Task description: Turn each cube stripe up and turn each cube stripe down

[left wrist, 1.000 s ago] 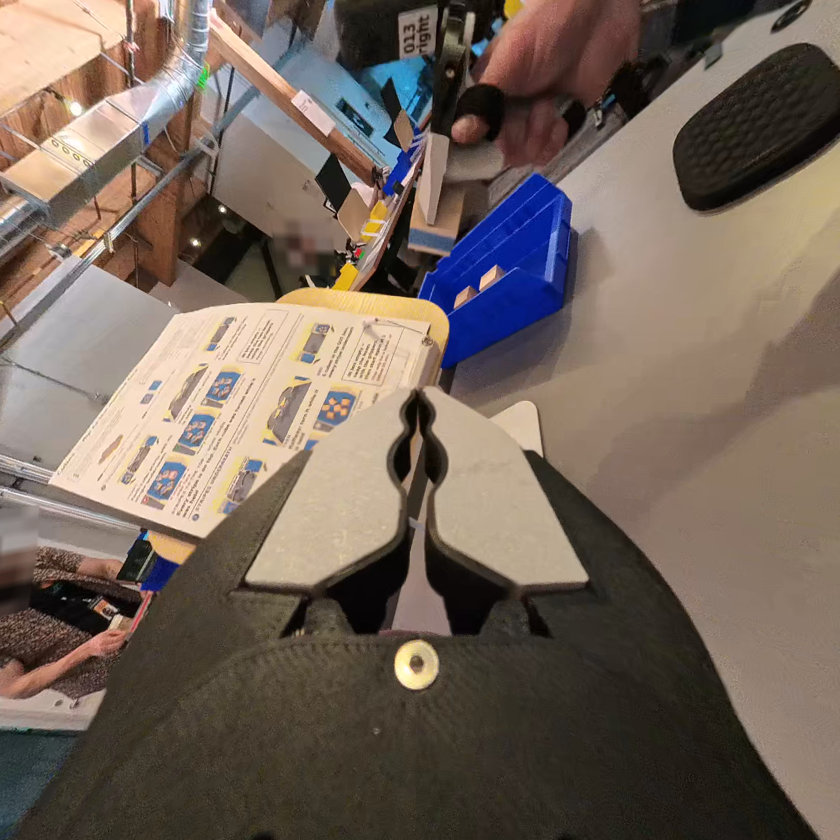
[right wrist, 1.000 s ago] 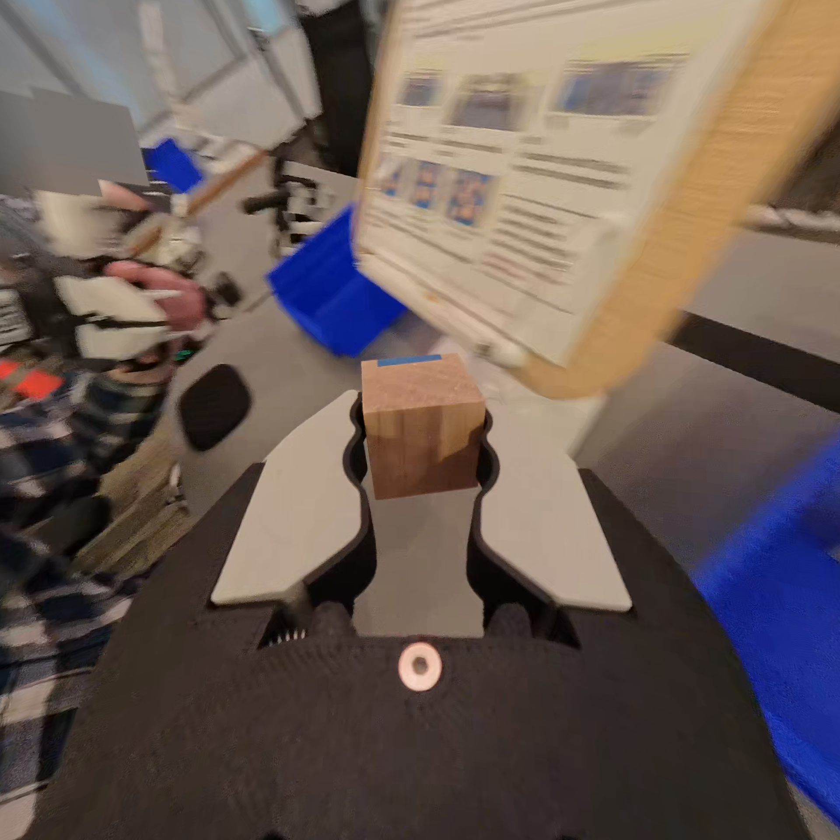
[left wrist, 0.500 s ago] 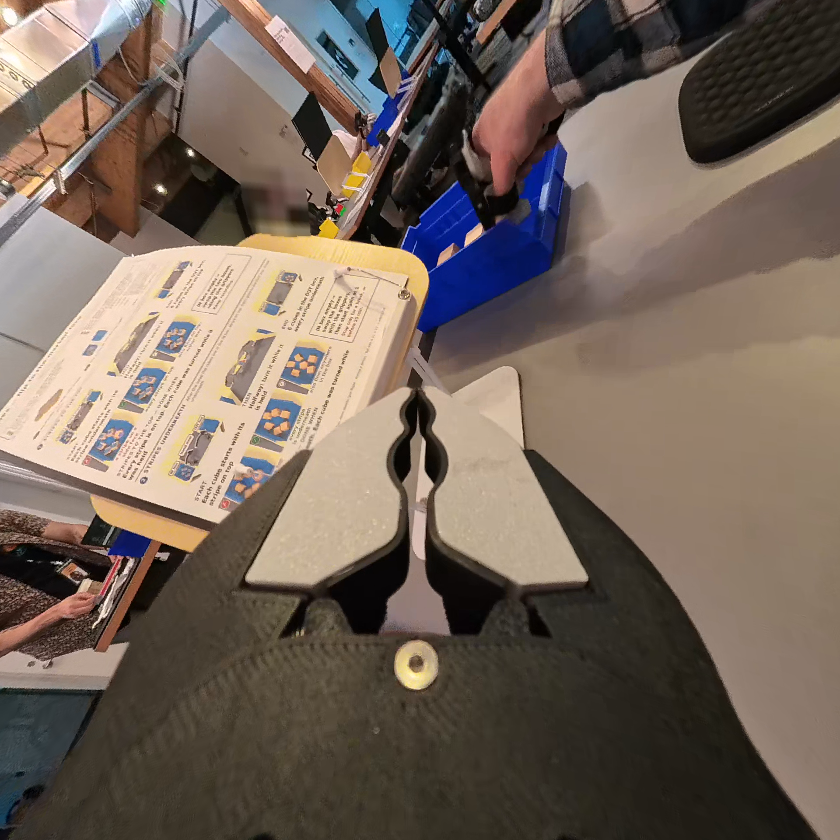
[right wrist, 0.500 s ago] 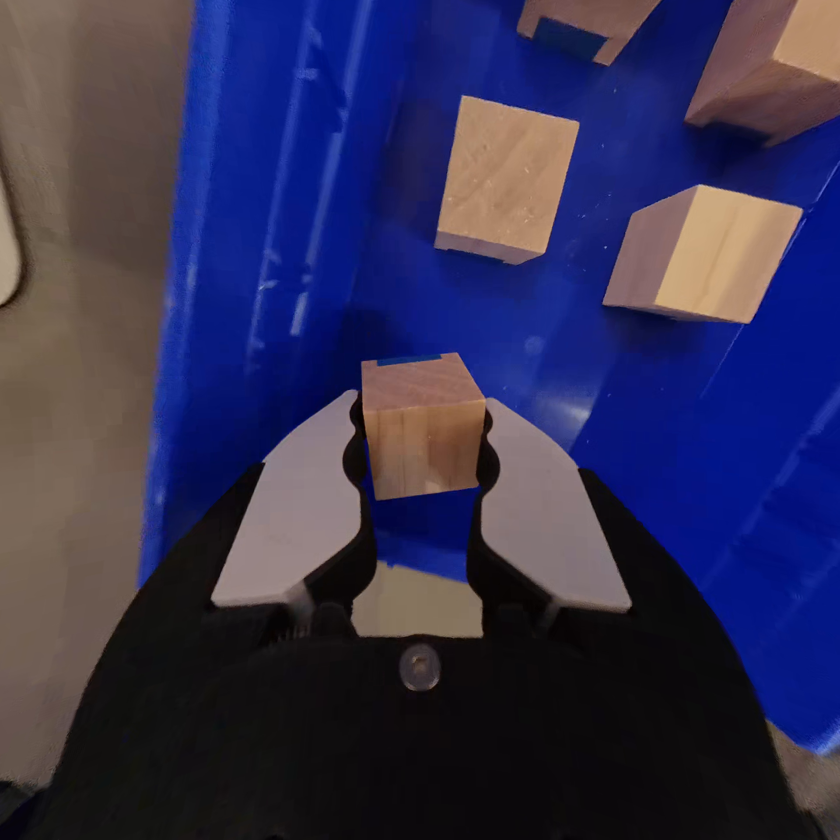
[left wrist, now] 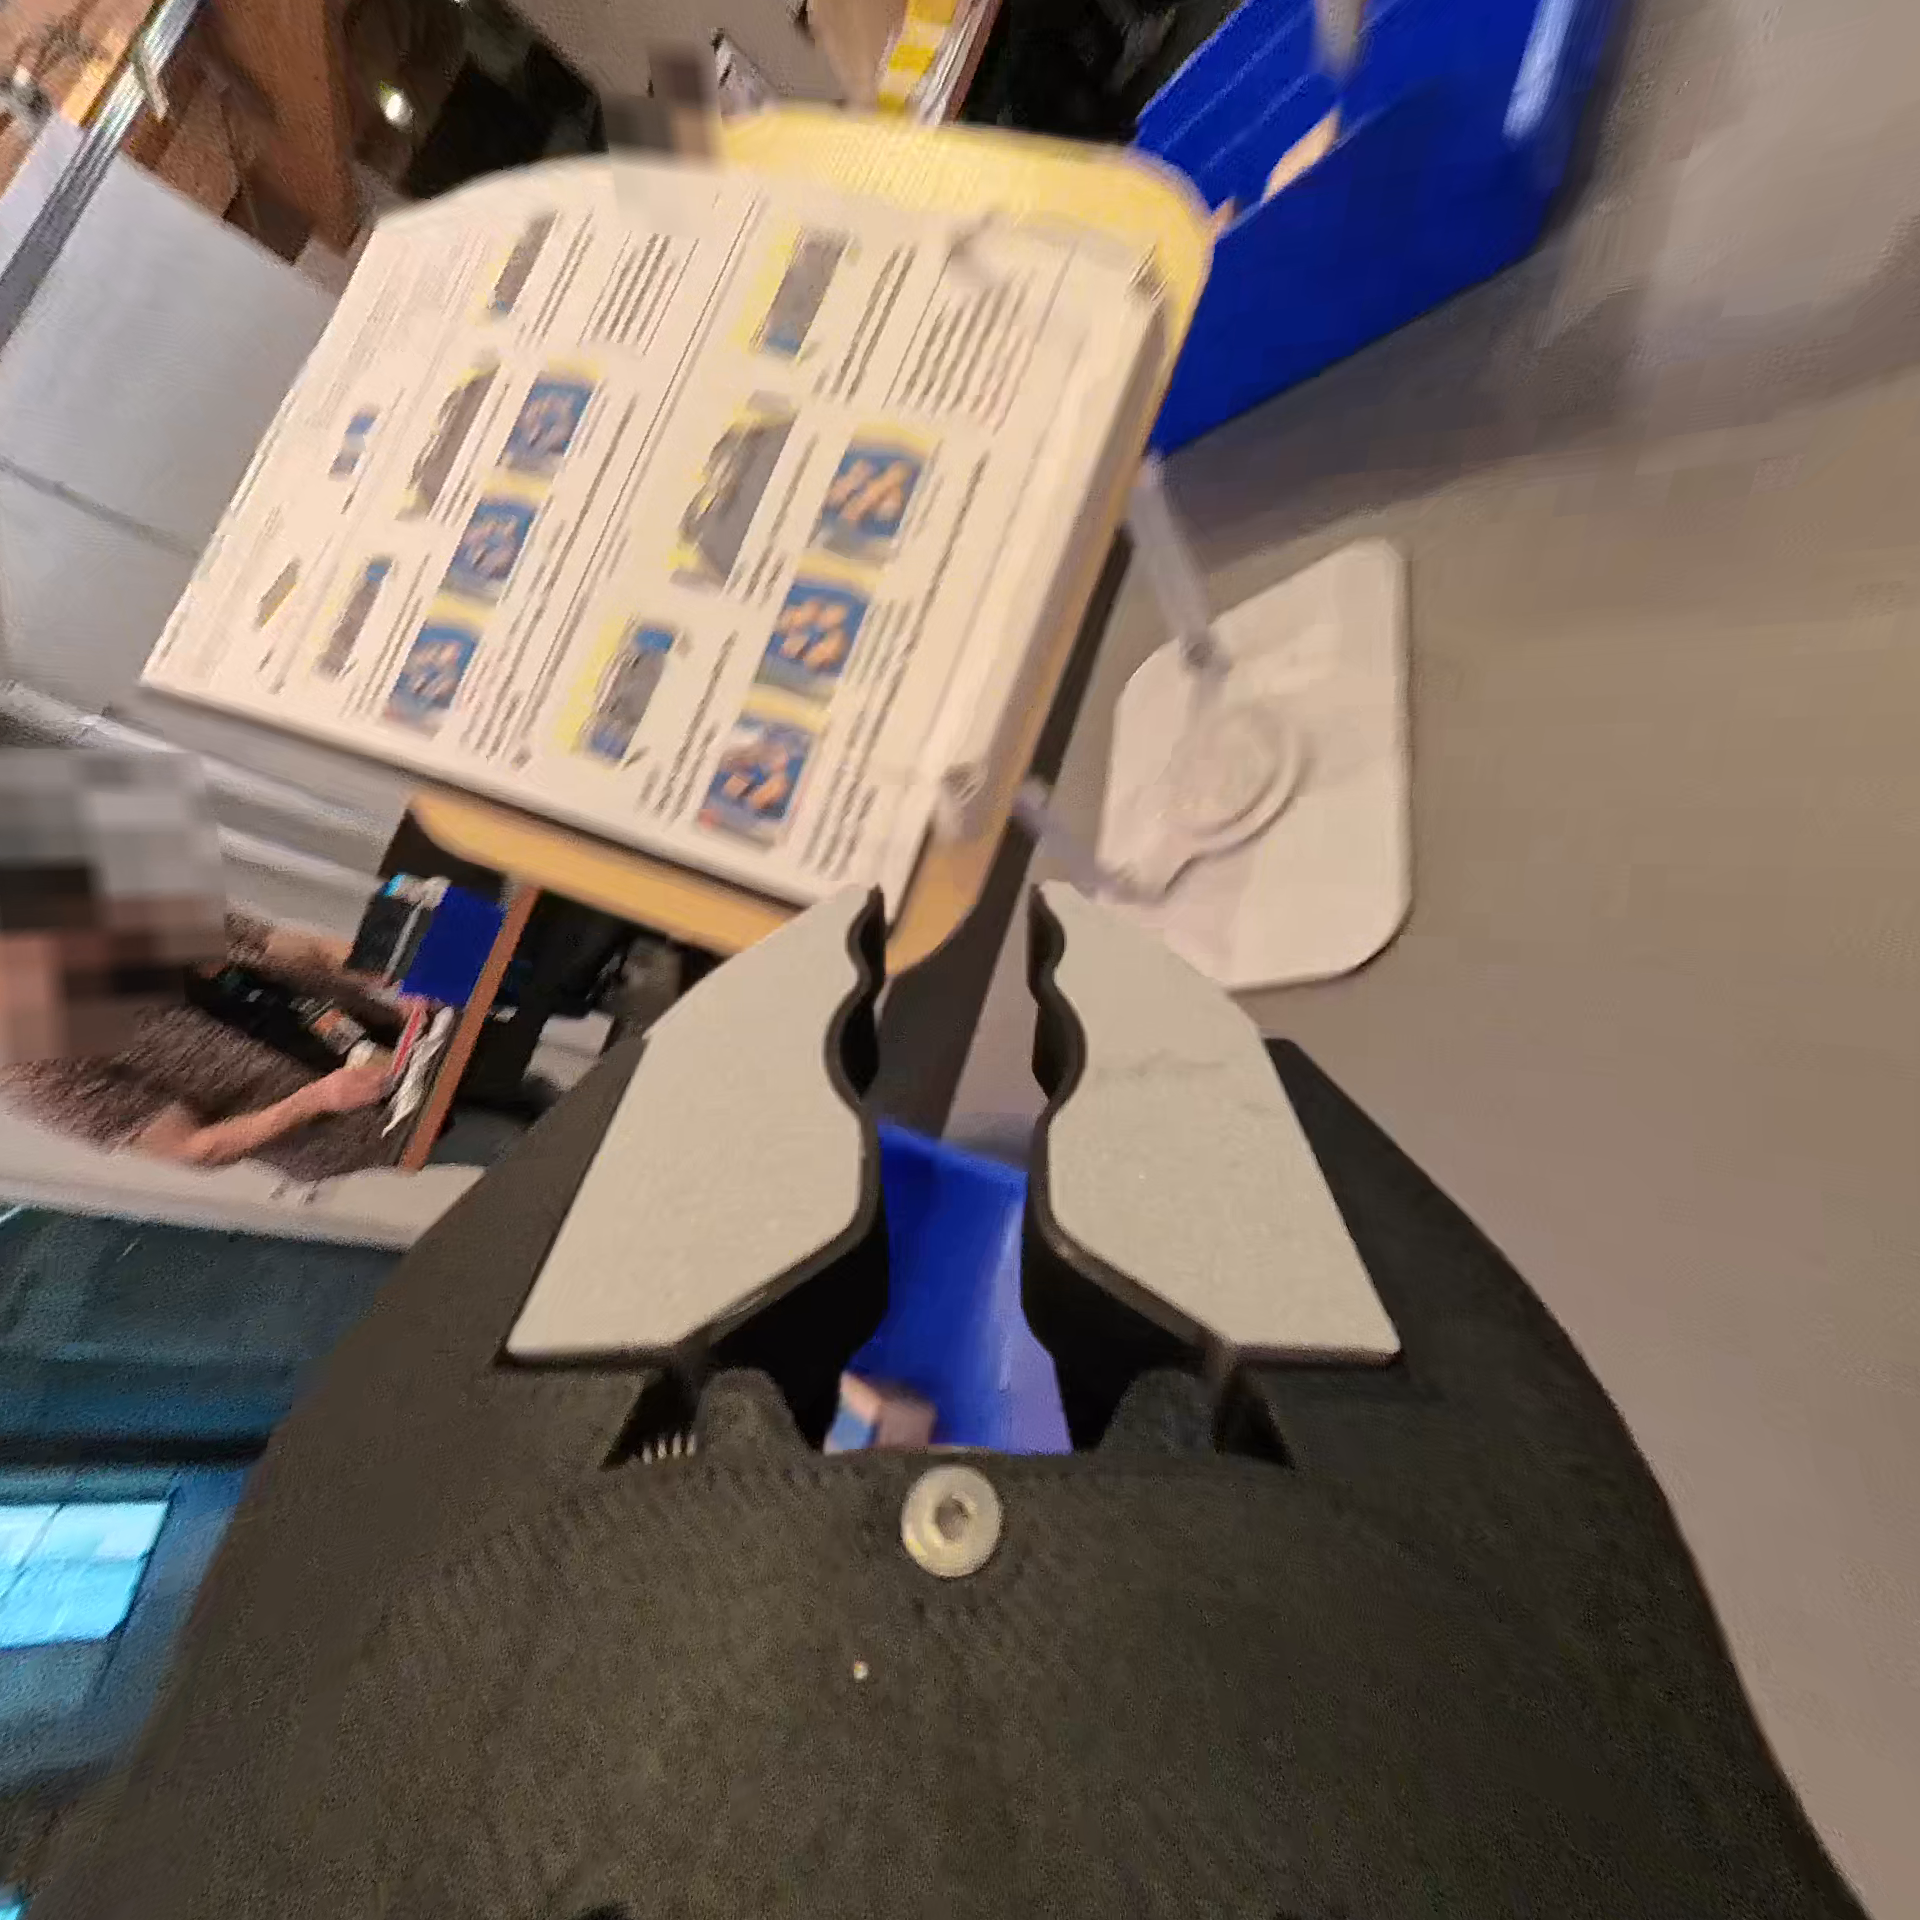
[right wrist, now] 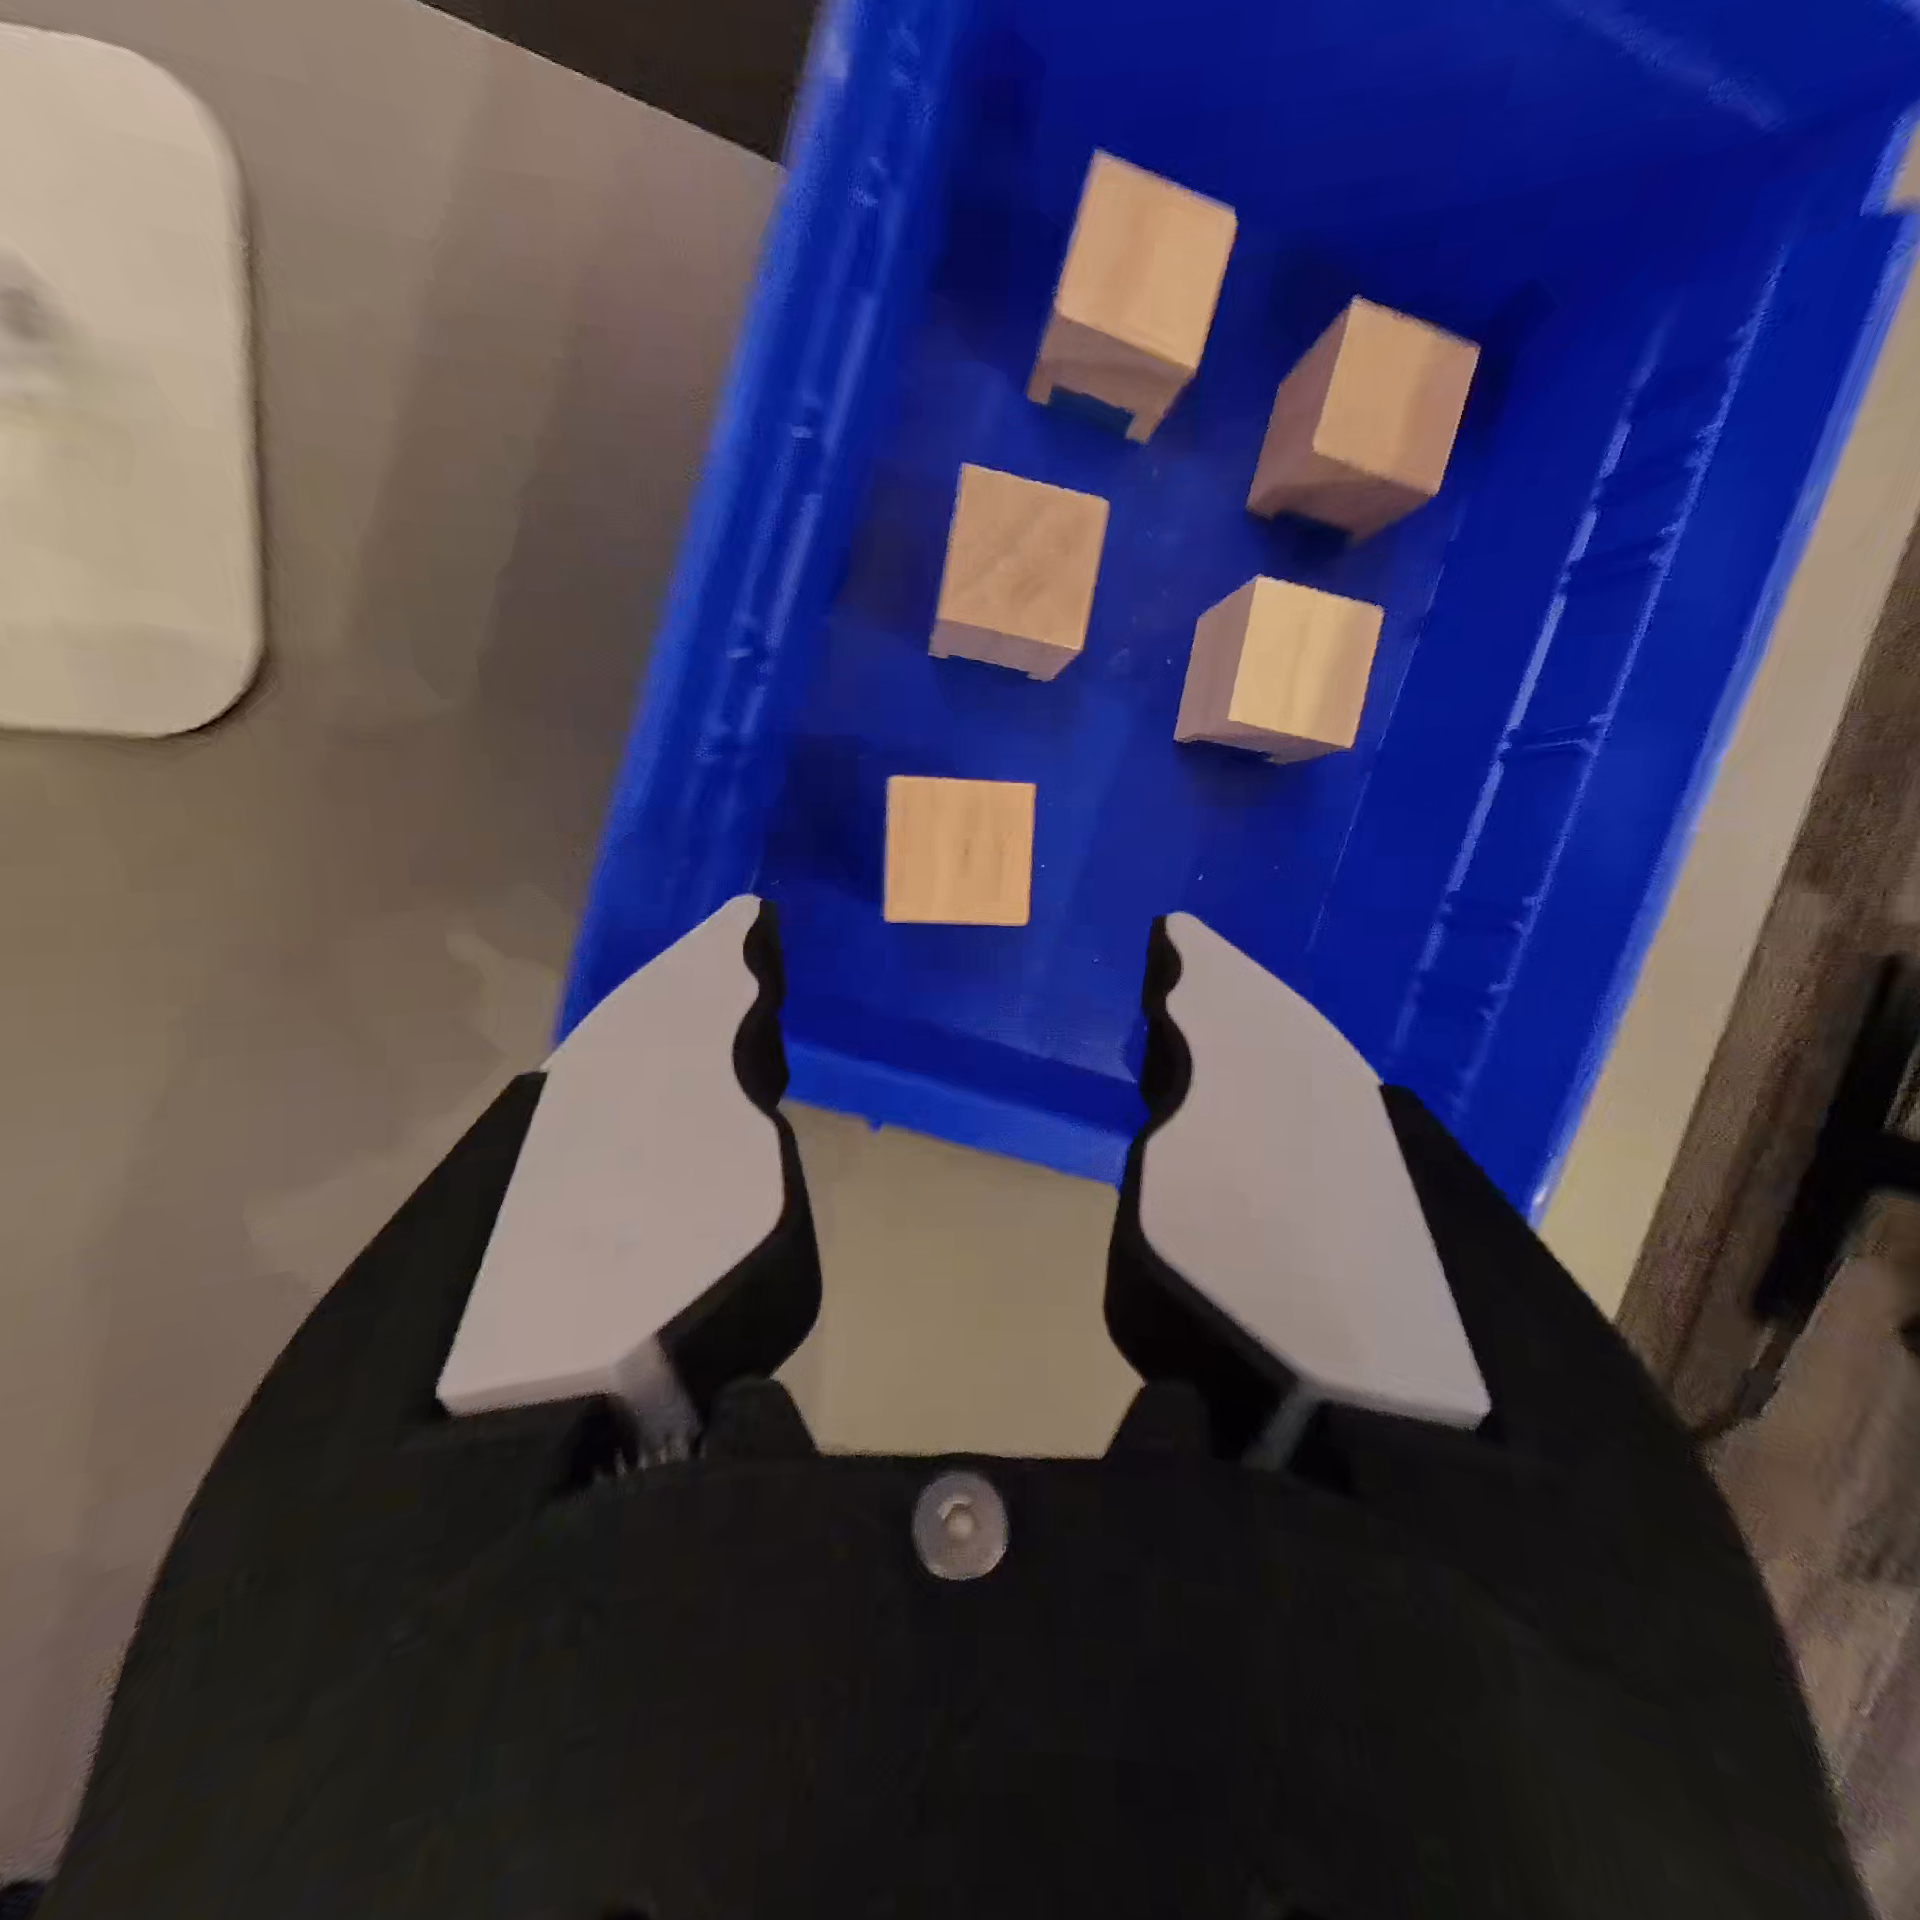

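Cubes (right wrist: 958,850) in blue bin (right wrist: 686,665) — grey table (right wrist: 343,883)

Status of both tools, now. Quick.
Left tool: open, nothing between its fingers.
Right tool: open wide, empty, above the blue bin of wooden cubes.

A workshop or lab: a grey tabletop (left wrist: 1610,935) carries blue parts bins (right wrist: 1299,125) and an illustrated instruction sheet (left wrist: 675,520) on a stand, with timber framing (left wrist: 281,114) at upper left and another workstation at left.
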Tool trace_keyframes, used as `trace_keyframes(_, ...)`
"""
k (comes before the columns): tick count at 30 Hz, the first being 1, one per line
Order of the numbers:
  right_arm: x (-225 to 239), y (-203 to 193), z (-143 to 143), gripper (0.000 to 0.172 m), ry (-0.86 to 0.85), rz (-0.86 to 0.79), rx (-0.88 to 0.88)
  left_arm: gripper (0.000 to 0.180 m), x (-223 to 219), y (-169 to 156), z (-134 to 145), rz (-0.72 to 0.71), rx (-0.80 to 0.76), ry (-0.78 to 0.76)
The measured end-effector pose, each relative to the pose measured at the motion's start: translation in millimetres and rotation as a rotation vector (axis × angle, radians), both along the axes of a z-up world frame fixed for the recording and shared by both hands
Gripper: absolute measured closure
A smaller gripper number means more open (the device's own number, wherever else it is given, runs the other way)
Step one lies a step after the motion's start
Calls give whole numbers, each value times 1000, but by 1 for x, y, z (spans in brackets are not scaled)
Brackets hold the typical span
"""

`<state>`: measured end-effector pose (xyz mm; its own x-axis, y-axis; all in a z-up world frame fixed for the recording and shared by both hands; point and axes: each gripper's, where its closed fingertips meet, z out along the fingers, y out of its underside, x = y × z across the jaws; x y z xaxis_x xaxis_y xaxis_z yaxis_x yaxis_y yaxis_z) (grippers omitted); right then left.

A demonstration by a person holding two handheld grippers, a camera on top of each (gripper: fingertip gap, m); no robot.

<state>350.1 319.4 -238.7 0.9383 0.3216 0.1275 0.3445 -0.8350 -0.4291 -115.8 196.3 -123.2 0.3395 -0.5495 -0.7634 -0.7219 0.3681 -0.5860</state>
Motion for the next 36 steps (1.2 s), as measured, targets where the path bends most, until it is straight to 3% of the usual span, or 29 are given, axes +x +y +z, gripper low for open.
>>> trace_keyframes(2, -15, -17, 20, 112, 3, 73, 60, 146, -39, 30, 0, 101, -14, 55)
trace_keyframes(6, -50, -46, 42, 116, 18, 200, 180, 135, -118, 97, -27, 282, -83, 295)
trace_keyframes(10, -81, -62, 36, 120, 77, 272, 210, 118, -177, 152, -78, 399, -296, 500)
trace_keyframes(12, -93, -68, 29, 120, 92, 303, 204, 114, -188, 168, -105, 392, -436, 523)
trace_keyframes(20, -134, -88, 18, 120, 147, 421, 206, 104, -219, 218, -184, 409, -702, 789)
trace_keyframes(23, -140, -92, 19, 120, 162, 441, 213, 107, -224, 224, -201, 419, -800, 832)
trace_keyframes(26, -142, -93, 21, 120, 158, 448, 224, 129, -231, 220, -218, 426, -880, 919)
trace_keyframes(31, -157, -100, 33, 121, 196, 495, 258, 133, -224, 227, -196, 445, -779, 825)
trace_keyframes(36, -224, -127, 63, 120, 483, 661, 276, 133, -177, 194, -108, 380, -515, 459)
